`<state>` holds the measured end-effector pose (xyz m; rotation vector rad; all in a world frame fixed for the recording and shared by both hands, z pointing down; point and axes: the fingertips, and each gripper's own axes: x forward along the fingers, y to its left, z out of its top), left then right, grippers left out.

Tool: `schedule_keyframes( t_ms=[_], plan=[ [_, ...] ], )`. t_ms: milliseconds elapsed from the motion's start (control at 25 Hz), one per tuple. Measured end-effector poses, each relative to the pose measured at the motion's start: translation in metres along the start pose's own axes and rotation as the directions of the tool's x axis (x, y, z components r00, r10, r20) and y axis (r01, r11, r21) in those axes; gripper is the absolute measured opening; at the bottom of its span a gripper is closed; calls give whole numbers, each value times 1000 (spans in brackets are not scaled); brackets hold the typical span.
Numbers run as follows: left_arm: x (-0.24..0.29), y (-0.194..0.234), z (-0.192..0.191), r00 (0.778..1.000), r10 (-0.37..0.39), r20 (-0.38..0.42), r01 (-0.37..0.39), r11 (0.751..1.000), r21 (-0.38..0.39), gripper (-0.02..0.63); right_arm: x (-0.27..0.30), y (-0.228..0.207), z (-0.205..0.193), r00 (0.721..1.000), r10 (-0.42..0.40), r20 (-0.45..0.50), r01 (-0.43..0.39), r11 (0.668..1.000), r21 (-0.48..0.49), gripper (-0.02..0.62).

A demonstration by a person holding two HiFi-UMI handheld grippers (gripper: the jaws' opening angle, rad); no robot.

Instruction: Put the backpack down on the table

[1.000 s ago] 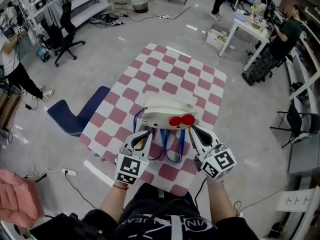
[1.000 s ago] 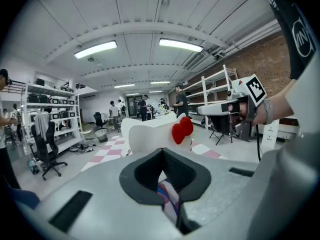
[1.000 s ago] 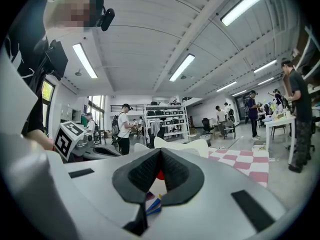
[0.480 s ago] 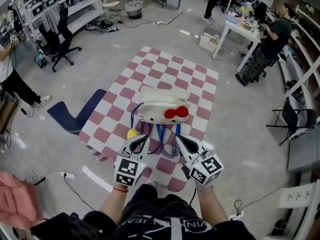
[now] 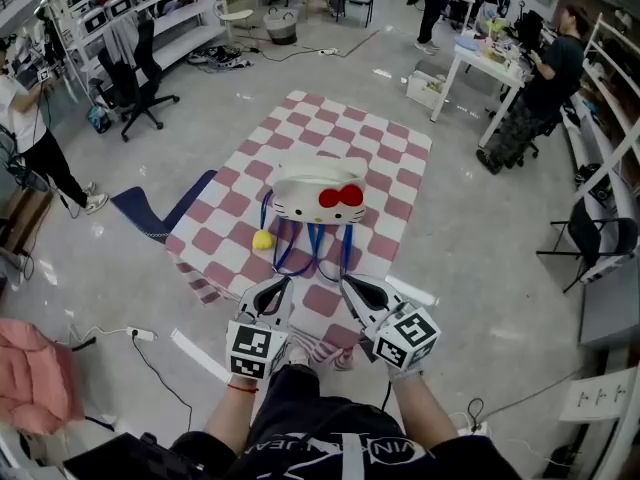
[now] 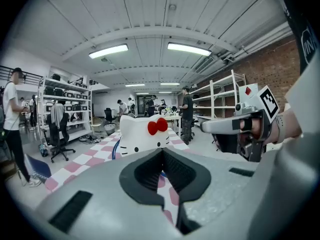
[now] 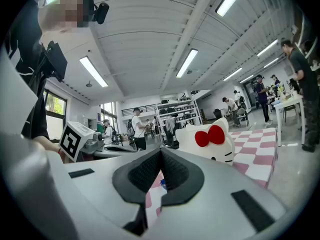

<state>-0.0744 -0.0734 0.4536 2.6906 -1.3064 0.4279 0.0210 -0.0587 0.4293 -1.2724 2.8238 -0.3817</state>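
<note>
Left hand-held gripper (image 5: pixel 278 288) and right hand-held gripper (image 5: pixel 350 286), both clenched on nothing, cover the counter (image 5: pixel 395 158) at its near edge. In each gripper view, shut jaws hide the lower part of the backpack (image 5: pixel 318 196).

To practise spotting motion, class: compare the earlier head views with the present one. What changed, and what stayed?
The left gripper and the right gripper drew back from the backpack toward the person, jaws shut and empty, uncovering a yellow ball beside it. The backpack stayed on the checkered table.
</note>
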Motion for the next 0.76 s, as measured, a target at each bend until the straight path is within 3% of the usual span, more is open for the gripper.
schedule_keyframes(
  t_ms=[400, 760],
  plan=[
    [-62, -74, -20, 999, 49, 24, -49, 999, -24, 6, -71, 47, -16, 1000, 27, 8, -26, 999, -23, 1],
    [-96, -108, -27, 997, 76, -1, -76, 997, -7, 6, -108, 66, -26, 999, 49, 14, -49, 999, 2, 0]
  ],
)
